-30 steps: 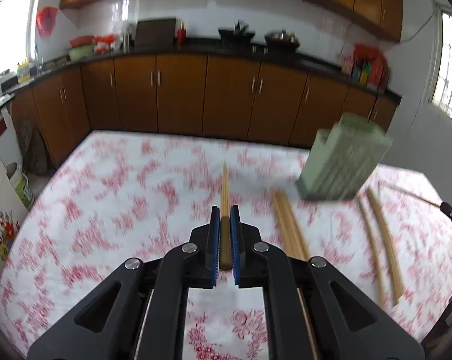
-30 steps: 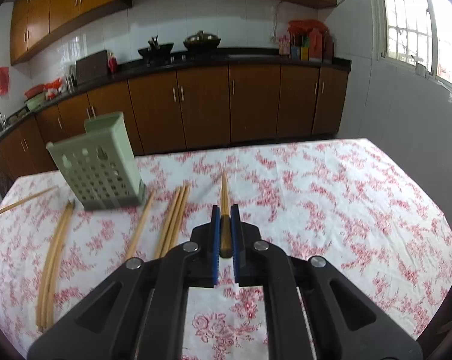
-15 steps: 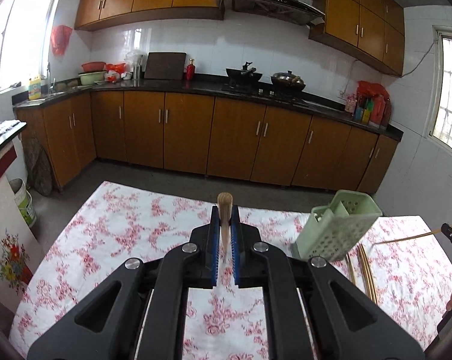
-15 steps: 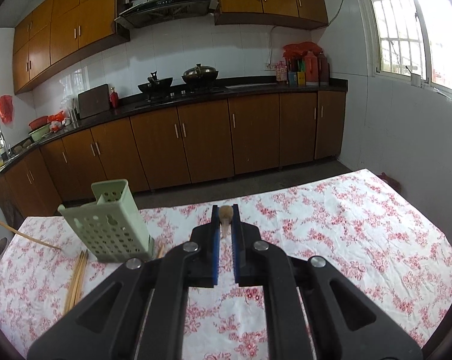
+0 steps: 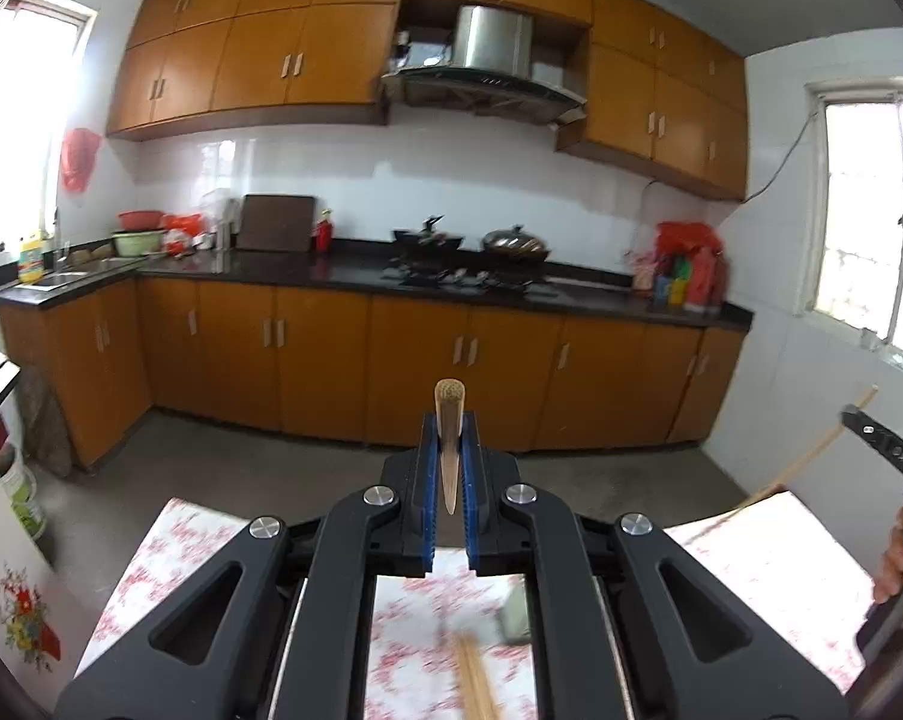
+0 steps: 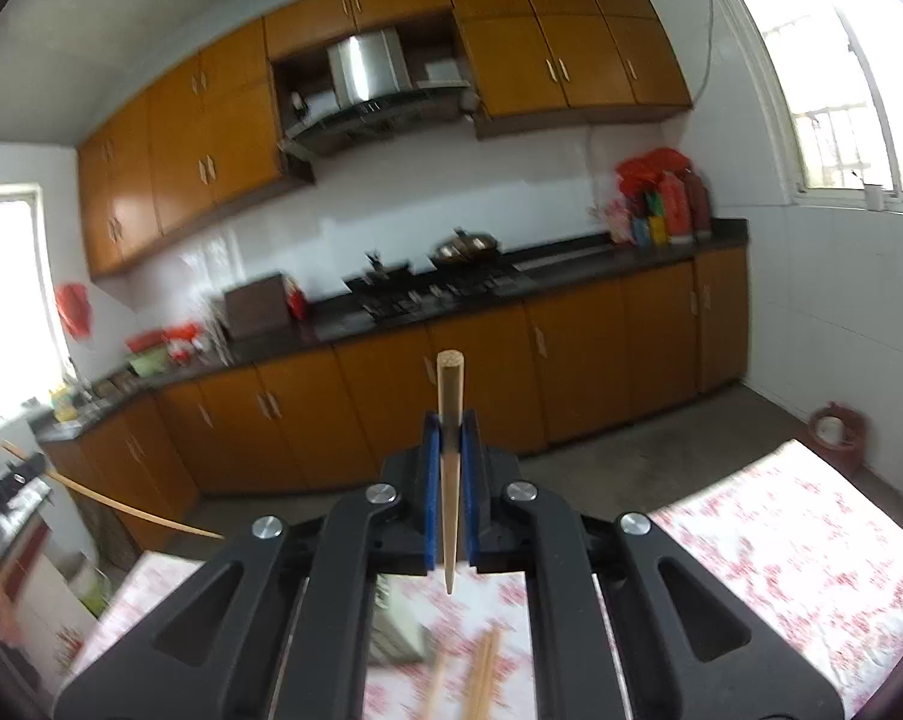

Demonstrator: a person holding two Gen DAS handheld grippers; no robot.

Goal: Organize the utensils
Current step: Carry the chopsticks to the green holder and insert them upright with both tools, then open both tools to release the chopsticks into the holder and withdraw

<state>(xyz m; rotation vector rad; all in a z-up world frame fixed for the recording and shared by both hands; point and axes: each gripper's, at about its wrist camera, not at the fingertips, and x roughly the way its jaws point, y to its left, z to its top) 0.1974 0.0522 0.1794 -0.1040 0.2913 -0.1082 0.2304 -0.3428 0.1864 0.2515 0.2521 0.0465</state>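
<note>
Our left gripper (image 5: pixel 449 474) is clamped on one wooden chopstick (image 5: pixel 449 426), blunt end sticking up past the blue pads. Our right gripper (image 6: pixel 449 480) pinches another chopstick (image 6: pixel 450 420) the same way, its thin tip hanging below the pads. Beneath both we see the floral tabletop (image 6: pixel 781 540), where loose chopsticks (image 5: pixel 478 681) lie blurred beside the pale green holder (image 5: pixel 514 609), mostly hidden by the gripper frame. Beyond stand orange kitchen cabinets (image 5: pixel 331 360) and a dark counter.
</note>
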